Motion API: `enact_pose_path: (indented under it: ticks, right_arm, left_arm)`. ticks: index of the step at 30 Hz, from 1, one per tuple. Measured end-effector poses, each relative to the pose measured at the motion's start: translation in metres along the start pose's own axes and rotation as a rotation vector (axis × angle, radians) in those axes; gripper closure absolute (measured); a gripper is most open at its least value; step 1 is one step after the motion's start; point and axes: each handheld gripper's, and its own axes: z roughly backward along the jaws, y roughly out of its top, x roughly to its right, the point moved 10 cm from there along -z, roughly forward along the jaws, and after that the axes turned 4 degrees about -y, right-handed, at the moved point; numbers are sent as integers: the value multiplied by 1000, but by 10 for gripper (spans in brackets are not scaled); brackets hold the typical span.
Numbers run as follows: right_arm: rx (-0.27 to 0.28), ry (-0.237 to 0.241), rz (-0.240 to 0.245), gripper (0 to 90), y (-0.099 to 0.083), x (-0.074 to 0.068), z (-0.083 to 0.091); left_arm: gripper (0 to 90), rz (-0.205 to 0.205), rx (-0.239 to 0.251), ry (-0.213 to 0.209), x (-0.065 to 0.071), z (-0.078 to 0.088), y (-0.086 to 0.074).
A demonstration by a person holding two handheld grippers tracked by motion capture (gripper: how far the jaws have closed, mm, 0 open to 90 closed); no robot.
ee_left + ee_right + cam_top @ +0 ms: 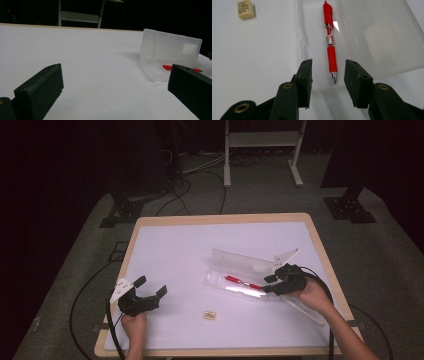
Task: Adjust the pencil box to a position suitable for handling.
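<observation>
So the red retractable pen (330, 45) is lying flat in the bottom half of the clear plastic hinged case (240, 287), which sits open on the white counter (175, 250), lid (172, 47) standing up behind it. Right hand-held gripper (328, 80) is just off the pen's metal tip, jaws apart, nothing pinched, pads not touching the pen. Left hand-held gripper (150, 292) sits well apart near the front-left, jaws wide and empty. A small beige eraser (209, 315) lies near the case.
</observation>
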Motion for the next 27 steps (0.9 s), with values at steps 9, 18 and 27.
enact_pose_path:
  ticks: [9,18,27]
  right_arm:
    - [9,-13,-6,567,-12,0,9]
    - [7,-25,-24,557,-25,3,12]
    - [4,-29,-43,556,-39,6,14]
  left_arm:
    - [0,-2,-3,0,0,0,0]
    - [0,-3,-5,1,0,0,0]
    - [0,-2,-4,0,0,0,0]
